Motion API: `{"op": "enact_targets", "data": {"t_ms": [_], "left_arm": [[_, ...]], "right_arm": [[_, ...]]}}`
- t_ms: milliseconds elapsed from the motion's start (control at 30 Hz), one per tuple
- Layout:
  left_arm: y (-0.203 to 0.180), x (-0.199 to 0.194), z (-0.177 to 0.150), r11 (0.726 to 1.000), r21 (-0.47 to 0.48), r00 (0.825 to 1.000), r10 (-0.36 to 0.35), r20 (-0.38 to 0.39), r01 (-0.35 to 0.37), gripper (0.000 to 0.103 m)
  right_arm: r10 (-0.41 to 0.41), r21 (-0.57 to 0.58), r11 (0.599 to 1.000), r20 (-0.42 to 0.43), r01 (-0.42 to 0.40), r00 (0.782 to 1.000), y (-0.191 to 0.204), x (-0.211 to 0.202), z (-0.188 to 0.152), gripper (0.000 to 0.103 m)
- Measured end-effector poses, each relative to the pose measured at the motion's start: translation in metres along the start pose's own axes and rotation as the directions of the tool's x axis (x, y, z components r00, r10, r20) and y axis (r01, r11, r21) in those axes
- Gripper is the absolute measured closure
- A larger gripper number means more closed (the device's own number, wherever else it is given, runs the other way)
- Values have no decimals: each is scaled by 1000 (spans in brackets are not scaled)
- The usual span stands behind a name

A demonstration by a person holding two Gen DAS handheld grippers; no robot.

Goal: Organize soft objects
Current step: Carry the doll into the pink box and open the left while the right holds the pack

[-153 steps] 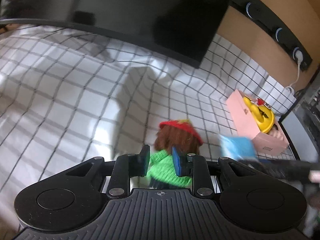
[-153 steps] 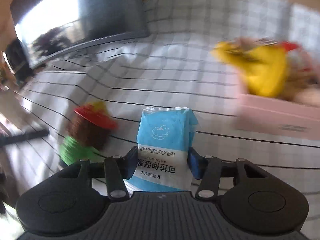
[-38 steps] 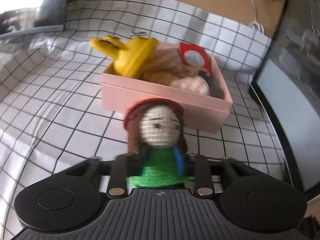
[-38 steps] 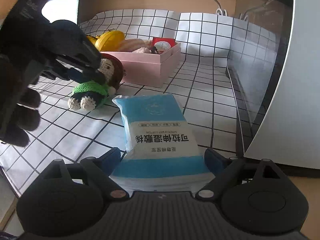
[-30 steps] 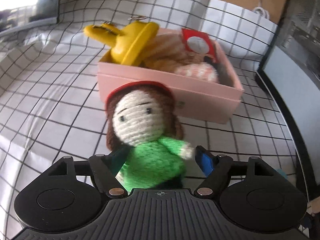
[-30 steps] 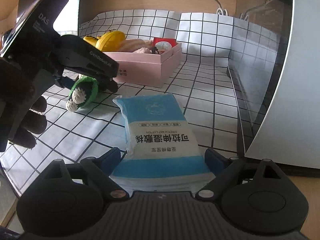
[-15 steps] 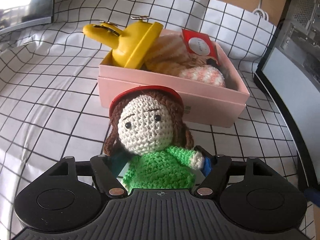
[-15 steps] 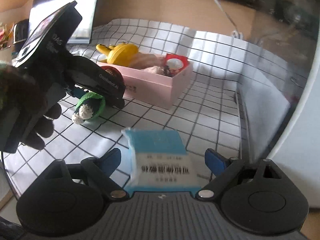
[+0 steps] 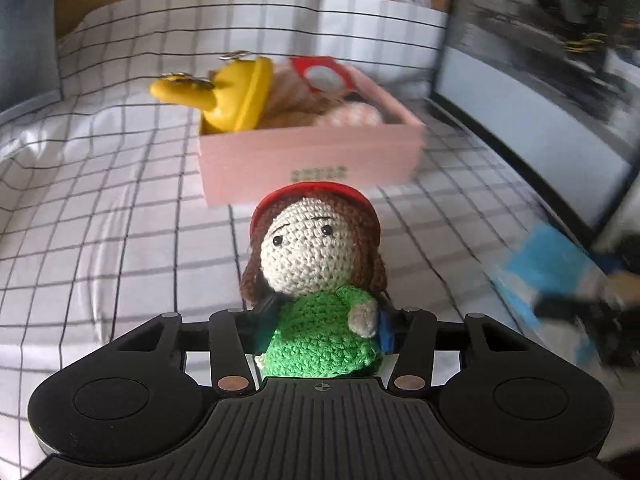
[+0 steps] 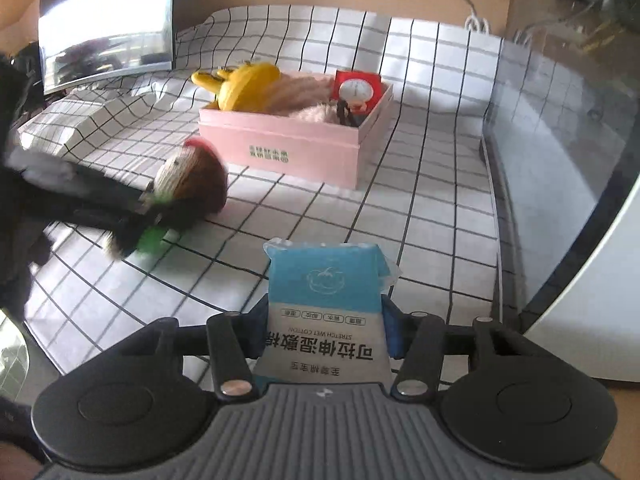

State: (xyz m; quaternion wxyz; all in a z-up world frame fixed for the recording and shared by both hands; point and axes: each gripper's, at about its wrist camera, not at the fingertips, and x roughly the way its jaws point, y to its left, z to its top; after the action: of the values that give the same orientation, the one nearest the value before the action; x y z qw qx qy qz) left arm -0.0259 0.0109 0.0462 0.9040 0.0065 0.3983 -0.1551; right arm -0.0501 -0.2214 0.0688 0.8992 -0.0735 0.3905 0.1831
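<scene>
Left wrist view: the left gripper [image 9: 320, 330] has just been closing, and its jaws now press on the green body of a crocheted doll [image 9: 316, 280], gripping it upright. The doll has a cream knitted face with small black eyes, brown yarn hair, a red cap and a bright green sweater with one stubby cream hand. Behind it, on a white cloth [image 9: 100, 208] with a black grid, sits a pink box [image 9: 312, 156] filled with soft toys: a yellow plush [image 9: 236, 92] pokes over its left rim, with pale pink plush and a red-and-white item beside it. At the right edge, a blurred blue pack [image 9: 548, 268] shows, seemingly held by the other tool. Right wrist view: the right gripper [image 10: 326, 330] has just been closing too, and its jaws clamp the sides of the blue-and-white pack [image 10: 324, 308], a soft wipes packet with printed characters and a cotton-flower logo, held up off the cloth [image 10: 420, 208]. To the left, the doll [image 10: 188, 184] appears blurred, tilted and gripped by the left gripper [image 10: 140, 212], near the front of the box [image 10: 280, 148]. The yellow plush [image 10: 244, 84] lies at the box's left end.
</scene>
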Motion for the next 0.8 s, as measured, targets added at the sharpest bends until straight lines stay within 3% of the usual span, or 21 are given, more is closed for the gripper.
{"op": "enact_targets", "data": {"t_ms": [133,233,400,467,500,567,667,733,800], "left_arm": [[1,-38,7,993,47,994,-109,27,108,51],[-1,-62,31,987,87,985,-142,100,134,51],[3,-74,105,981,129,950,-175,259,145,51],[4,-65,143,984,137,938,-155,311,117,50],[3,-52,166,986,137,940,-133,314,94,49],[2,-13,200,991,124,964,-80,252,50,48],[-5,53,214,984,178,995,-7,101,-11,46],[-11,93,206,970,238,998,56,-21,-50,46],[-10,104,194,972,234,996,36,-79,-16,44]], "right_arm": [[-53,32,998,21,52,998,11,-20,7,50],[-84,74,994,19,82,996,18,-31,14,50],[-130,103,987,46,125,990,30,-50,19,50],[-152,134,981,66,142,986,31,-57,21,50],[-163,147,978,75,151,984,31,-59,22,50],[-192,175,969,82,175,978,30,-62,21,50],[-222,209,957,72,203,973,29,-65,16,50],[-236,217,952,67,217,969,28,-68,11,50],[-254,224,946,58,236,965,23,-71,5,50]]}}
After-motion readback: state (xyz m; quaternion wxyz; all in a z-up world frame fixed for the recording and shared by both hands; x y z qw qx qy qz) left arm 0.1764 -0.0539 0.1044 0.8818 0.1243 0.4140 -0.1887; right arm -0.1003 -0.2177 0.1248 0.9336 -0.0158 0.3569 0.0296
